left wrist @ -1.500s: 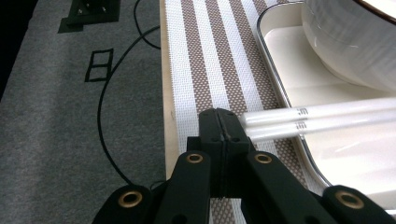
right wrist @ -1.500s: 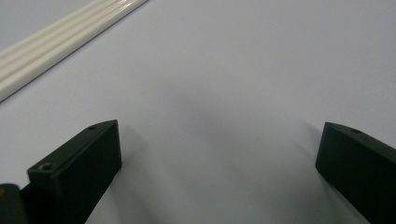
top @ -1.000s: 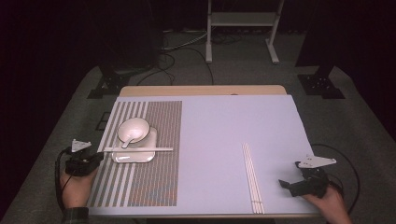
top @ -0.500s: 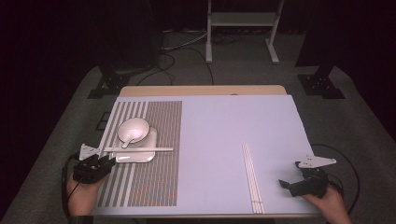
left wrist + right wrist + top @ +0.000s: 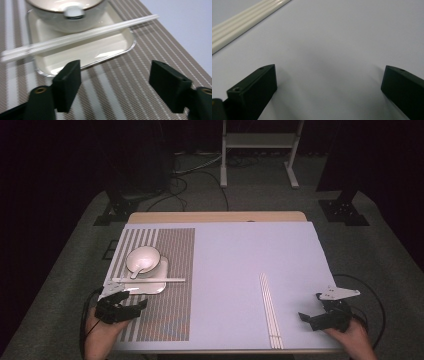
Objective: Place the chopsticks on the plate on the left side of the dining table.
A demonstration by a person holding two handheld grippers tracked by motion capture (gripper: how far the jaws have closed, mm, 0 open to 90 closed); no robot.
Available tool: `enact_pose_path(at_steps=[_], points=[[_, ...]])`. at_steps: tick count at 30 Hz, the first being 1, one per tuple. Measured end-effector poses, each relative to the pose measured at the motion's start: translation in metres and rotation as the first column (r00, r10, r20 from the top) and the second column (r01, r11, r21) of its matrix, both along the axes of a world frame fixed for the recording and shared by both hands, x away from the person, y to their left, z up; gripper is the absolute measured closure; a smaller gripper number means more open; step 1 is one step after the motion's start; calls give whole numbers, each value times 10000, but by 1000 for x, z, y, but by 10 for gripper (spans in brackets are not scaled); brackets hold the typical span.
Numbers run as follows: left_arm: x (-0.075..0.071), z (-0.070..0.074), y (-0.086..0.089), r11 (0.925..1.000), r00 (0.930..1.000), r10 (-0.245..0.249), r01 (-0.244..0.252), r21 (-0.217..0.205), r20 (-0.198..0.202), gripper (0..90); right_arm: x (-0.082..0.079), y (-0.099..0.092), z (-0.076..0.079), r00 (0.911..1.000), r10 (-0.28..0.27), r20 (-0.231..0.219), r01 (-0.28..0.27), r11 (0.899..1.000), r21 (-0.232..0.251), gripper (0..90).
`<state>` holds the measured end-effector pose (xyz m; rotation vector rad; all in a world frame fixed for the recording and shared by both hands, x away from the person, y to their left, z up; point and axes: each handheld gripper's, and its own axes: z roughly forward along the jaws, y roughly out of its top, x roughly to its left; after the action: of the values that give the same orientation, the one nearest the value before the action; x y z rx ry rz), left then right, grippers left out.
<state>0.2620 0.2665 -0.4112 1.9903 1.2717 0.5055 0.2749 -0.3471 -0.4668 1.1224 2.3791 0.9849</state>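
A white bowl [image 5: 143,258] with a spoon [image 5: 73,12] in it stands on a white square tray [image 5: 159,287] on the striped placemat [image 5: 172,315]. A pair of white chopsticks [image 5: 150,280] lies across the tray, in front of the bowl [image 5: 50,15]. My left gripper [image 5: 136,300] is over the mat just short of the tray's near edge [image 5: 107,58]. Its jaws have just been opening and stand open with nothing between them [image 5: 117,85]. My right gripper [image 5: 311,306] rests open at the table's near right, empty [image 5: 329,85].
Several white chopsticks [image 5: 269,310] lie side by side on the pale blue table cover [image 5: 240,260], left of the right gripper; they also run across the top left of the right gripper view [image 5: 244,22]. Dark floor, cables and stands surround the table.
The left gripper has moved right, from beyond the table's left edge onto the placemat below the tray, and its jaws have opened. The right gripper has stayed put.
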Motion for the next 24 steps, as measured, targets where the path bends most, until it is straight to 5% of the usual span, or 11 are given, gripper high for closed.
enact_pose_path(at_steps=[10,24], points=[[-3,4,-36,9913,9911,-1315,1316,-53,196,11,0,0,0,10000,3,7,-3,10000,-7,0],[-3,9,-65,9726,9711,-2323,2320,110,544,0,0,0,0,10000,14,19,-14,10000,-6,0]])
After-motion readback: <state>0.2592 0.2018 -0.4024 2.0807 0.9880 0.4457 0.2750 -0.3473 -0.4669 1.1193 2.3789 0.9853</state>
